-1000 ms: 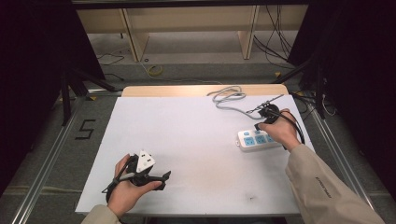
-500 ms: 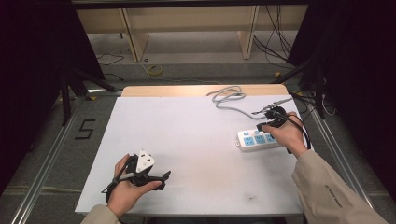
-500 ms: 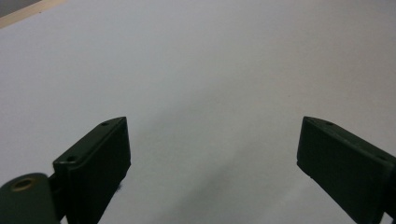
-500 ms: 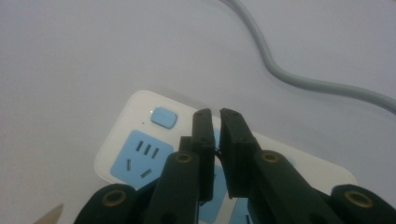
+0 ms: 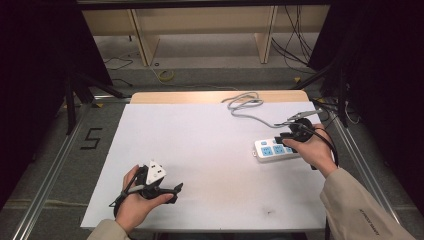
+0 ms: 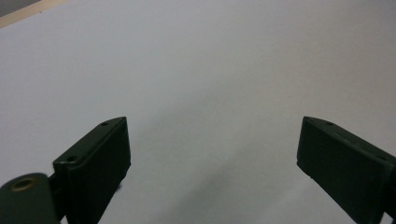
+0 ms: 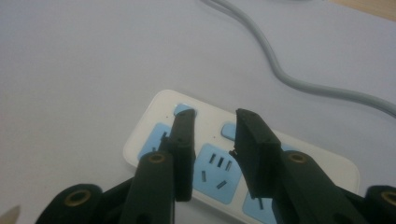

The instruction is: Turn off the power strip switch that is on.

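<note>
Hovering now directly over the power strip (image 5: 276,149) after easing back from its cable end, the right claw (image 7: 212,140) stands narrowly parted and empty above a blue socket, likely lining up, while the left claw (image 6: 212,154), spread wide, idles well away on the worktop (image 5: 200,150).

A white table top (image 5: 200,145) is filling the middle of the high view, with a pale wooden strip (image 5: 175,97) showing along its far edge. A small dark speck (image 5: 270,212) is sitting on it at lower right. A "5" mark (image 5: 91,138) is lying on the floor at left, beside a metal rail (image 5: 47,185). A yellow cord (image 5: 166,76) is curling on the floor at upper centre, below wooden shelving (image 5: 200,20). Black cables (image 5: 290,45) are hanging at upper right.
</note>
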A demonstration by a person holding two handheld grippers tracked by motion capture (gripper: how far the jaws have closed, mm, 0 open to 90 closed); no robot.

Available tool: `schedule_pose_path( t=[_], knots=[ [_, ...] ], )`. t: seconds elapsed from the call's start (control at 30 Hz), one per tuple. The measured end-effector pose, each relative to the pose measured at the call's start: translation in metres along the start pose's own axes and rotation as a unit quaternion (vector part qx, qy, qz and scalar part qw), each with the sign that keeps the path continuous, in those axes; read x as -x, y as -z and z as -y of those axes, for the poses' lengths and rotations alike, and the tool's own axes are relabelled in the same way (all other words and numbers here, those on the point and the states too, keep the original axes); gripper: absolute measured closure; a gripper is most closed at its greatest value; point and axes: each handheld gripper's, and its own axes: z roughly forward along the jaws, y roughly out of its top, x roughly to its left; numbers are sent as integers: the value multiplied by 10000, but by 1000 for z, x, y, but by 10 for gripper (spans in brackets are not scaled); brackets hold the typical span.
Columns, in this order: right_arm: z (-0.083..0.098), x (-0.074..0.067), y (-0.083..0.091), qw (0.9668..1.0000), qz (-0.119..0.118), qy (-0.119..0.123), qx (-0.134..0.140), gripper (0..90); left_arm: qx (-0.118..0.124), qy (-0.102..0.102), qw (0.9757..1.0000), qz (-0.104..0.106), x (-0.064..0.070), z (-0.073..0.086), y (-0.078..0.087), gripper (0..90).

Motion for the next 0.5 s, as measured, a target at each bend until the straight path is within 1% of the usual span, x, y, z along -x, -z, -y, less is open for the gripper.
schedule_pose_path(
  t=[0.13, 0.2, 0.37, 0.5],
  knots=[
    [5, -3, 3, 10000, -16, 19, 53, 637, -2, -1, 10000, 4, 0, 0, 0, 93],
    [7, -4, 5, 9999, -32, 0, 137, 620, 1, 1, 10000, 1, 0, 0, 0, 93],
    [12, -6, 10, 9997, -24, -14, 239, 575, -9, 5, 10000, 3, 0, 0, 0, 93],
    [16, -8, 13, 9996, -59, -4, 285, 554, -12, 4, 10000, 1, 0, 0, 0, 93]
  ],
)
